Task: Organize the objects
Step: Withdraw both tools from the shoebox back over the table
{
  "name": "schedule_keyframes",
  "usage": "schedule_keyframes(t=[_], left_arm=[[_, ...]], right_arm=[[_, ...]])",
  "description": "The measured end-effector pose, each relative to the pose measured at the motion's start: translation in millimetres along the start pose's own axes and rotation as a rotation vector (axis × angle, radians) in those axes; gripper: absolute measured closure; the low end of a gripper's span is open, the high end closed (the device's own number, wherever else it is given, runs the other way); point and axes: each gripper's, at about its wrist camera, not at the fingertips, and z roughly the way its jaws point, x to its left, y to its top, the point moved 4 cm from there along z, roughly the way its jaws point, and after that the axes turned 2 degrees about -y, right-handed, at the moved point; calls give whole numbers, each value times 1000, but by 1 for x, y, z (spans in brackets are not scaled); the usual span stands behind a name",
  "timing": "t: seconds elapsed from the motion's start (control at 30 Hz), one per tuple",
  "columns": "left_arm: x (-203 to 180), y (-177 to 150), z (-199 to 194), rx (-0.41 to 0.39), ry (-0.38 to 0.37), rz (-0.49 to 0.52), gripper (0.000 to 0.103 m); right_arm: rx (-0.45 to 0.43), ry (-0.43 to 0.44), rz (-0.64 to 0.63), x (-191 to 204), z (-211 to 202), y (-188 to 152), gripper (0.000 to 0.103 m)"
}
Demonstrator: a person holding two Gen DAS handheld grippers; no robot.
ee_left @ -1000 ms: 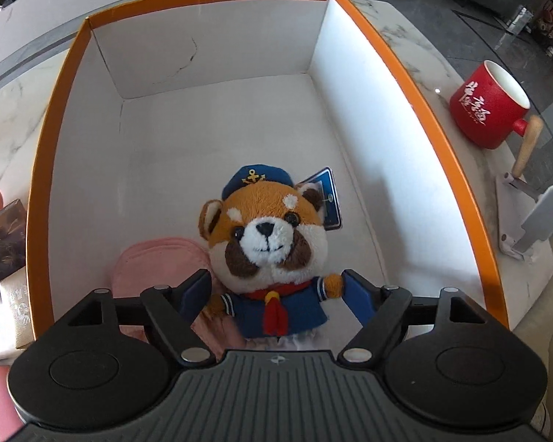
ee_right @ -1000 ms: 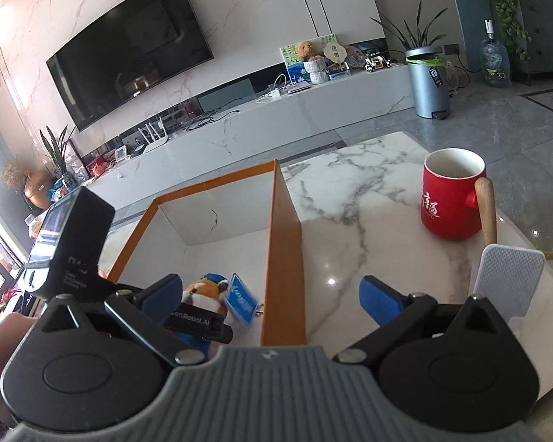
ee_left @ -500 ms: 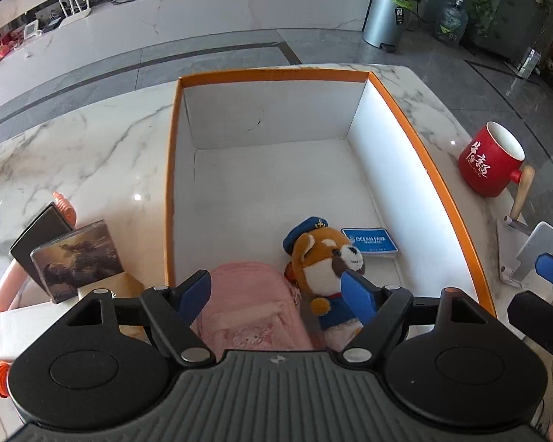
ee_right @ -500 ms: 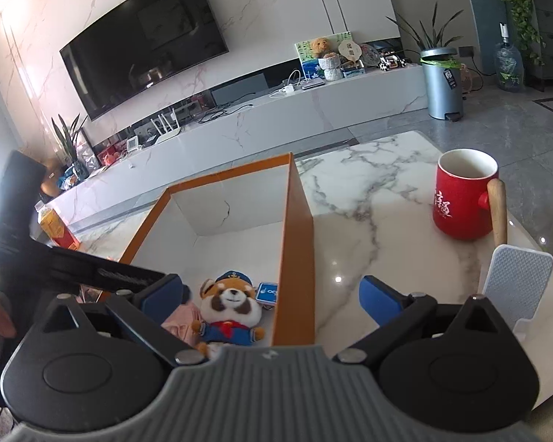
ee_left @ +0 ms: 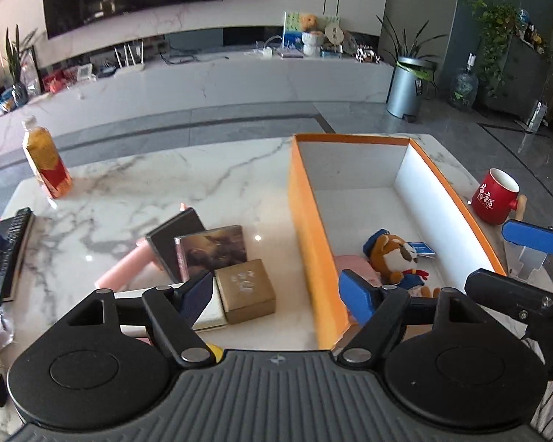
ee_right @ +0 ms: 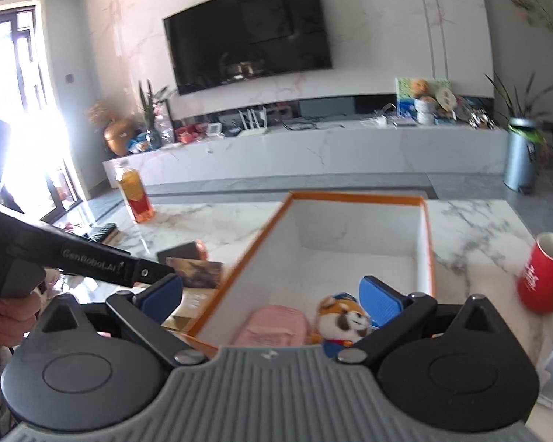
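Now both grippers hang spread and empty: the left gripper (ee_left: pixel 276 294) above the table (ee_left: pixel 166 191), straddling the box's (ee_left: pixel 306 221) orange left wall, the right gripper (ee_right: pixel 272 300) over the box's near end. Inside lie the plush (ee_left: pixel 392 254) and pink pouch (ee_right: pixel 272 322); books (ee_left: pixel 210 248) sit outside.

Counted on the marble table: one orange-rimmed box (ee_left: pixel 315 243); inside it were noted one plush red panda (ee_left: pixel 392 254), one pink pouch (ee_right: pixel 272 326) and one blue card (ee_left: pixel 422 249). Outside the box were recorded one red mug (ee_left: pixel 496 199), one drink bottle (ee_left: pixel 46 158), one gold box (ee_left: pixel 245 289), two dark books (ee_left: pixel 212 248), one remote (ee_left: pixel 13 243). Two grippers were counted.
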Motion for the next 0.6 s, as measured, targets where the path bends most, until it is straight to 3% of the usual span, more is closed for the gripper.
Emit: schedule_keyframes(t=[0.07, 0.17, 0.23, 0.37, 0.5, 0.6], left_arm=[[10, -13, -19, -44, 52, 49, 2], [22, -36, -37, -78, 154, 116, 0], [29, -50, -45, -96, 168, 104, 0], [39, -75, -57, -151, 152, 70, 0], [46, -100, -66, -201, 177, 99, 0], [57, -108, -70, -226, 156, 39, 0]], right_arm=[[3, 58, 1, 18, -2, -4, 1], [37, 142, 10, 45, -1, -16, 1], [47, 167, 19, 61, 0, -27, 1], [56, 133, -23, 89, 5, -50, 1], [4, 62, -97, 107, 5, -72, 1], [-28, 44, -65, 111, 5, -82, 1]])
